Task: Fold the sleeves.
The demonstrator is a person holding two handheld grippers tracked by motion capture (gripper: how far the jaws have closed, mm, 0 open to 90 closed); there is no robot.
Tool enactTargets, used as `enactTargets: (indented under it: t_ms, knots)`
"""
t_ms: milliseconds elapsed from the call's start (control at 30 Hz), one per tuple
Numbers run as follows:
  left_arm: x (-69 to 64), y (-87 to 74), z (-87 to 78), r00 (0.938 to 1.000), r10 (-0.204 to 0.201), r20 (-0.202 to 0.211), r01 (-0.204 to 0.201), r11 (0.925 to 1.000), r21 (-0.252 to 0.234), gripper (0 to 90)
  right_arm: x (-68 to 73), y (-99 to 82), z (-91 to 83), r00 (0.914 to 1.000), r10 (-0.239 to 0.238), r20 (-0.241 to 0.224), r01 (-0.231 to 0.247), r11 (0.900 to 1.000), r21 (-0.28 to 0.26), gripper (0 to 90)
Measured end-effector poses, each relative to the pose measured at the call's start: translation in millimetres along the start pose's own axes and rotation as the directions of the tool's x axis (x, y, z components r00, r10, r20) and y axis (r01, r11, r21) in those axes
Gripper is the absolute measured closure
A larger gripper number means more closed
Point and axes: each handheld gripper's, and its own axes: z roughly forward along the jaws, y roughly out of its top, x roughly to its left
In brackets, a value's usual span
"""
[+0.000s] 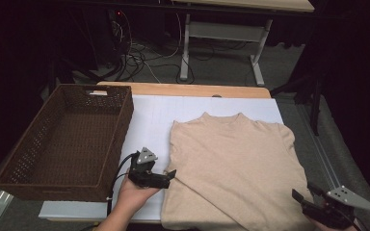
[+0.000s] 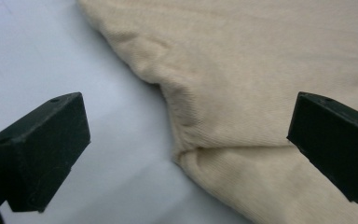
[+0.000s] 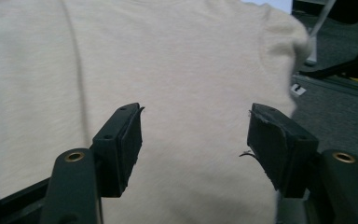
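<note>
The sweater [image 1: 231,168] lies flat on the white sheet [image 1: 149,120] that covers the table, collar toward the far edge, sleeves folded in, its hem hanging at the near edge. The left gripper [image 1: 166,177] sits just beside its left edge, low on the sheet, jaws spread wide with nothing pinched; the left gripper view looks at a tuck in the sweater's edge [image 2: 182,149] where one layer folds over another. The right gripper [image 1: 302,199] hovers at the near right corner, jaws apart and empty, the knit under them in the right gripper view [image 3: 196,140]. The basket [image 1: 67,139] stands empty to the left, well apart from the right gripper. The step looks like taking hold of both sides for a fold. To do it well, each gripper should come down on the edge itself, catching every layer at the tuck, not just the top one, and both should close at matching heights so the fold comes out straight.
</note>
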Motion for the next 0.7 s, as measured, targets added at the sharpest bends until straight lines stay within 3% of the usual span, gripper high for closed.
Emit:
enactTargets:
  t_ms: [233, 400, 700]
  knots:
    - [0.3, -6.2, -5.3, 0.9991, -0.008, 0.041, 0.009, 0.9998, -0.019, 0.0, -11.2, 17.5, 26.5, 0.9996, 0.000, 0.027, -0.001, 1.0000, 0.008, 37.4]
    - [-0.5, -8.0, -4.7, 0.9982, 0.015, 0.058, -0.013, 0.9992, -0.037, 0.0, -21.3, 30.9, 43.8, 0.9990, 0.007, 0.045, -0.007, 0.9999, 0.011, 37.8]
    - [-0.7, -9.3, -1.2, 0.9987, 0.014, 0.049, -0.012, 0.9995, -0.029, 0.0, -44.7, 45.4, 61.3, 0.9964, 0.038, 0.076, -0.039, 0.9992, 0.009, 38.7]
